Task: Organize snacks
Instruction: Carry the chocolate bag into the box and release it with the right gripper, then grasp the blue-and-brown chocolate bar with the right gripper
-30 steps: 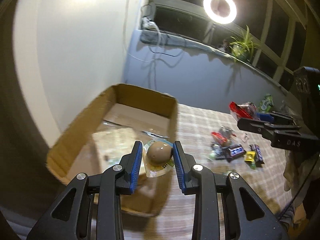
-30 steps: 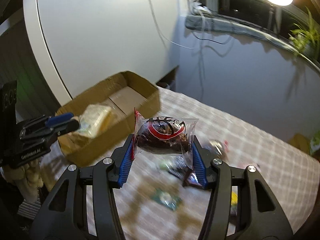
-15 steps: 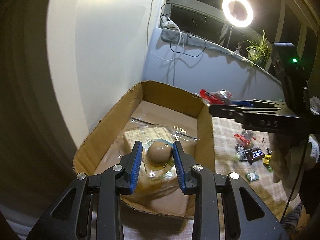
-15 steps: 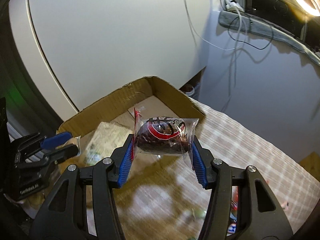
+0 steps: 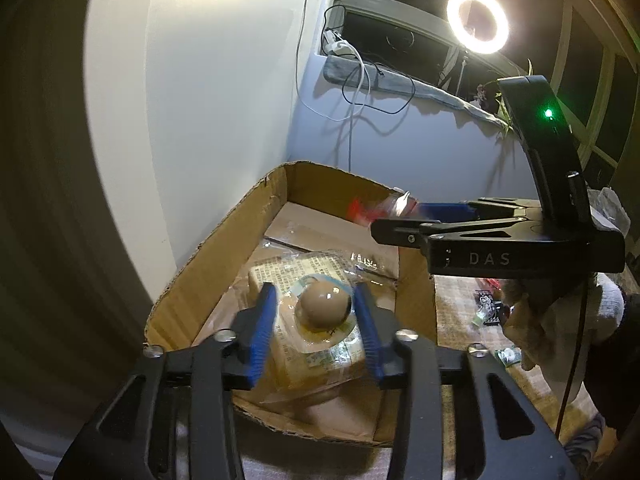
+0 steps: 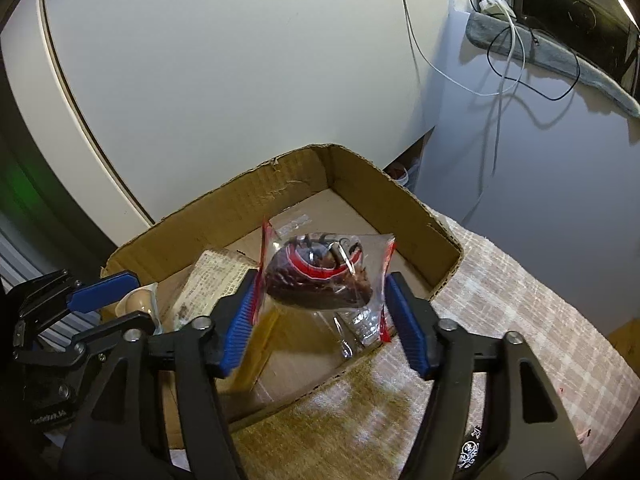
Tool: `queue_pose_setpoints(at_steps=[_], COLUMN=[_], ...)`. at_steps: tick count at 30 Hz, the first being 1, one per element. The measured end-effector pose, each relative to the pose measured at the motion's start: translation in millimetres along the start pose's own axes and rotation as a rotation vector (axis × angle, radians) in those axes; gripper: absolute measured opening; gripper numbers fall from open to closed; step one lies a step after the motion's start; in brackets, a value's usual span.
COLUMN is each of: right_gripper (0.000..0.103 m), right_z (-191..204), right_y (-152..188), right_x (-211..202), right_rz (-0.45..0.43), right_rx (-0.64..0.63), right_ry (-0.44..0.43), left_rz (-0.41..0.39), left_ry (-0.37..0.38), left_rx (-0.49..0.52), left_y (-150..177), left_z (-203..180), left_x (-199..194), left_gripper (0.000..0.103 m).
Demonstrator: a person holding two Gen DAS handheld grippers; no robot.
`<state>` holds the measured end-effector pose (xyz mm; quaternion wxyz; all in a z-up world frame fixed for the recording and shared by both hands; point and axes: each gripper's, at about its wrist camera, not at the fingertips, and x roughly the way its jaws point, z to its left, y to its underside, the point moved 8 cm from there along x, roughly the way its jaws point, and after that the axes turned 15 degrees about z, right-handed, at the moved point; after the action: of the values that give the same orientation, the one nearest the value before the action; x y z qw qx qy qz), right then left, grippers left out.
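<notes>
Room: white wall meets a bluish wall at a corner; a ring light (image 5: 477,21) sits high at the window, with cables hanging from the sill.

Surface: a checked cloth (image 6: 520,300) covers the table. A few loose snacks (image 5: 490,308) lie on it to the right of the box, partly hidden behind the right gripper body.

Box (image 5: 224,240): open cardboard, in the corner, one flat printed packet (image 6: 216,276) already on its floor.

Key relation: both held snacks sit over the box opening, so the coming move appears to be a straight release downward. In the left wrist view the right gripper (image 5: 400,212) reaches in from the right at the far part of the box, its fingers lying roughly crosswise; the left gripper (image 5: 314,316) is at the near part, directly above the printed packet. The two are apart, no overlap seen.

Left gripper: jaws look parted to about the packet's width, with the egg packet (image 5: 325,312) between the blue pads; motion blur hides whether they still grip it, cannot tell.

Right gripper (image 6: 320,300): jaws likewise spread, with the clear red-printed bag (image 6: 322,276) of dark snack between them; the bag edges look near or clear of the pads, grip uncertain.

Judgement: drop imminent or under way for both.
</notes>
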<state>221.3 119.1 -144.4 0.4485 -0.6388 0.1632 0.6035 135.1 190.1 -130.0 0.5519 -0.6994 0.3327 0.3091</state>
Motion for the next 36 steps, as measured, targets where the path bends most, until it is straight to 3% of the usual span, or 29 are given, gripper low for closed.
queue_pose_setpoints(at_steps=[2,4,16,24,36], right_gripper=[0.083,0.084,0.084,0.084,0.084], right_z=[0.1,-0.3,-21.2,-73.9,-160.5], right_y=[-0.3,-0.2,22.1,75.1,183.6], right_x=[-2.8,-5.8,-40.4,-79.9,-108.9], right_rz=[-0.011,-0.02,-0.052,-0.062,0.014], right_rx=[0.003,0.006,0.053,0.135,0.267], right_ry=[0.008,0.008,0.015,0.064,0.144], left_rz=[-0.003,-0.009,-0.034,-0.017,0.124], left_ry=[-0.006,-0.016,0.002,0.072,0.203], left_rx=[0.004,0.001,0.03,0.094,0.268], left_y=[0.4,0.3,4.1,8.7,47.4], left_z=[-1.2,-0.8,-24.6,-68.7,-168.3], left_x=[-1.7,-3.8,-21.6,-18.1,15.3], left_gripper=[0.048,0.054,0.054,0.054,0.054])
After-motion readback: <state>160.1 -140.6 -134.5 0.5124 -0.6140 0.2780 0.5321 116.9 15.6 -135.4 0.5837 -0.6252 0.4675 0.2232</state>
